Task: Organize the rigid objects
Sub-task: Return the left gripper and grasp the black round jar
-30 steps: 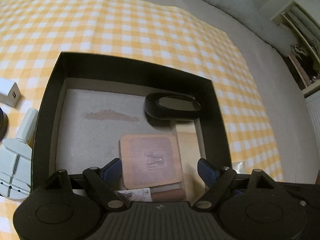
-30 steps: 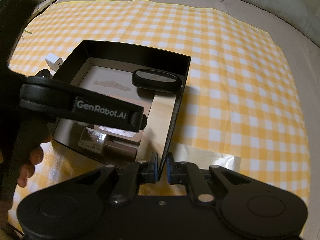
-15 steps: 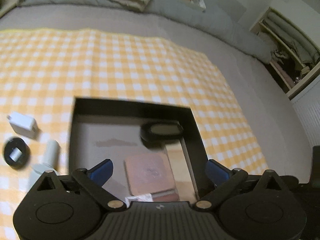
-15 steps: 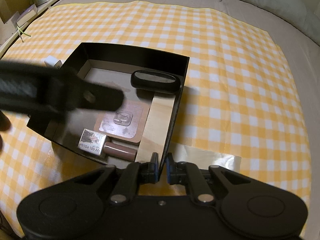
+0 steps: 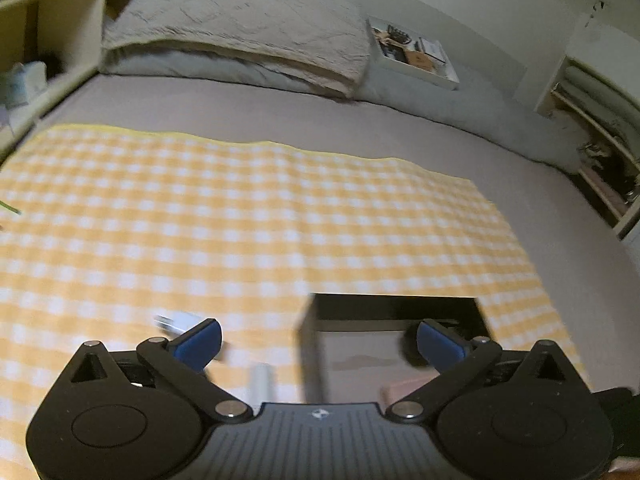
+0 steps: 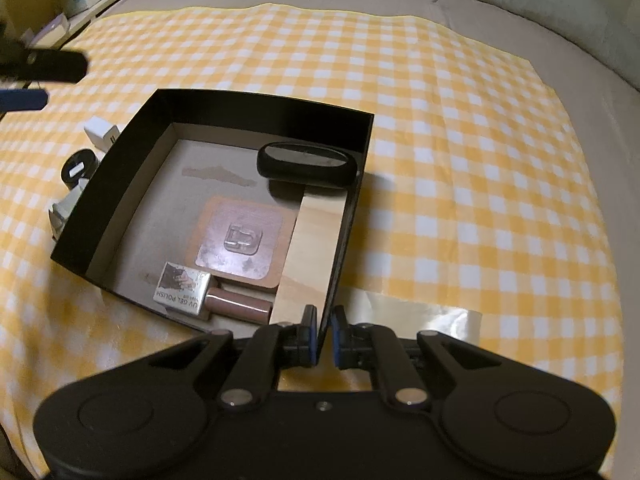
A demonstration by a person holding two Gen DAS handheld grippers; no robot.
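Yellow-checked cloth (image 6: 460, 128): lying over the grey bed, carrying everything else.
Black box (image 6: 132, 168): sitting open on the cloth, its near right wall being pinched by the right gripper.
Packed so far: a dark oval case (image 6: 307, 165) is resting against the far wall, a pale wooden board (image 6: 316, 256) is lying along the right wall, a copper-toned square pad (image 6: 240, 240) is sitting mid-floor, and a gel polish carton (image 6: 182, 289) with a brown tube (image 6: 240, 304) beside it is lying at the near edge.
Left outside: a white plug block (image 6: 102, 133), a round black piece (image 6: 78, 165) and a pale tool (image 6: 64, 208) are waiting just beside the box's left wall.
Progress: by my judgement, running past halfway, with those three pieces remaining.
Right gripper (image 6: 324, 338): pressing its blue pads together on the box wall, steadying it.
Left gripper (image 5: 318, 344): hanging over the cloth with jaws spread wide, gripping nothing; the view is blurring, and the white block is showing near its left finger.
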